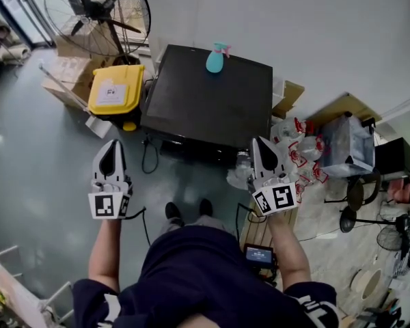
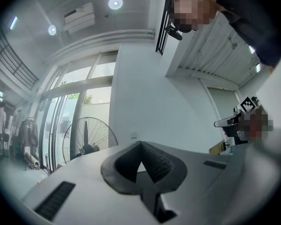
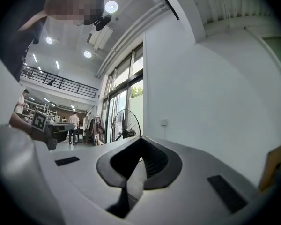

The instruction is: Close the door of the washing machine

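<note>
**A:** While the person is standing square to the black, flat-topped box of a washing machine (image 1: 205, 94), both hands are holding their tools out in front of it.

**B:** And the white left gripper (image 1: 112, 144) is showing clenched jaws. The ribbed dark pads are pressing together with nothing between them.

**A:** Same on the other side. The white right gripper (image 1: 261, 142) is pinching tight on nothing at all.

**B:** So where is the machine sitting relative to them?

**A:** It is lying ahead, between the two. The left gripper is hanging off to the left of its near left corner, well clear. The right gripper is pointing at the near right corner, overlapping it from up here.

**B:** Its own camera is looking past the jaws at a white wall, so no contact is showing.

**A:** The door is facing the person and is hiding below the top panel, so I cannot tell how it stands.

**B:** A teal plastic spray bottle (image 1: 215, 59) is standing on the back edge, and a yellow-lidded bin (image 1: 116, 87) is sitting just left of the machine.
</note>
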`<state>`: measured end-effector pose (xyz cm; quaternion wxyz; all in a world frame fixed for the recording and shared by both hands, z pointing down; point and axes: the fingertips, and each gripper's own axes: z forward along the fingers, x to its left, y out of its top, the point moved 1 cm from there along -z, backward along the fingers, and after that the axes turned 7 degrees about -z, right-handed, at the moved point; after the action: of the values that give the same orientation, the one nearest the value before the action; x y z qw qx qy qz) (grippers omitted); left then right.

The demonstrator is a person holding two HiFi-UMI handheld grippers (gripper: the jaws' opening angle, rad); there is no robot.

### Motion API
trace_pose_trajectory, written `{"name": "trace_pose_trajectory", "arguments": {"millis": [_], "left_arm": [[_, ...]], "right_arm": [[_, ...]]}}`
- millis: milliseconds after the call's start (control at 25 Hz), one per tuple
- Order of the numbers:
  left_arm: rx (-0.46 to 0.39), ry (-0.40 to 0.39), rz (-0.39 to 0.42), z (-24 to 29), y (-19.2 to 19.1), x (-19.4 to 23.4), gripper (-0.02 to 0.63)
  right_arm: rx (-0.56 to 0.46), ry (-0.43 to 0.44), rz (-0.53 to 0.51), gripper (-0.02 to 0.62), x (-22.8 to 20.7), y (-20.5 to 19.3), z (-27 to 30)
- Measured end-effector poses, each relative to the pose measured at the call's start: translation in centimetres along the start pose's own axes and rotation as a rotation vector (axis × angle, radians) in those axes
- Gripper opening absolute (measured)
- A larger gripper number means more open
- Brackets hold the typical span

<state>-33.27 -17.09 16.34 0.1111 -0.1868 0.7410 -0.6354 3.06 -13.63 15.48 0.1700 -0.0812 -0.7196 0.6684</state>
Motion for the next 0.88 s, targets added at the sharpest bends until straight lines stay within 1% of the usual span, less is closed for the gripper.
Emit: {"name": "trace_pose_trajectory", "arguments": {"millis": [160, 280, 440, 520, 680, 880], "left_arm": [[-0.024, -0.011, 0.012, -0.2, 1.2, -0.1, 0.023], [-0.014, 0.005, -0.002, -0.4, 0.9, 0.3, 0.023], [-0.056, -0.009, 0.001, -0.2, 1.7, 0.0, 0.023], [-0.045, 0.002, -0.001, -0.4, 1.7, 0.1, 0.023], [-0.058, 0.009, 0.004, -1.0, 2.4, 0.1, 0.023], [-0.051, 0.023, 0.016, -1.3, 2.7, 0.2, 0.023]], "right_arm": [[0.003, -0.022, -0.045, 0.02, -0.5, 0.7, -0.3], [0.002, -0.03, -0.042, 0.02, -0.9, 0.9, -0.3], [0.006, -0.032, -0.049, 0.02, -1.3, 1.2, -0.2], [0.008, -0.038, -0.063, 0.02, -1.4, 1.6, -0.4], [0.003, -0.067, -0.1, 0.02, -1.7, 2.2, -1.2], [0.006, -0.086, -0.119, 0.02, -2.1, 2.6, -1.6]]}}
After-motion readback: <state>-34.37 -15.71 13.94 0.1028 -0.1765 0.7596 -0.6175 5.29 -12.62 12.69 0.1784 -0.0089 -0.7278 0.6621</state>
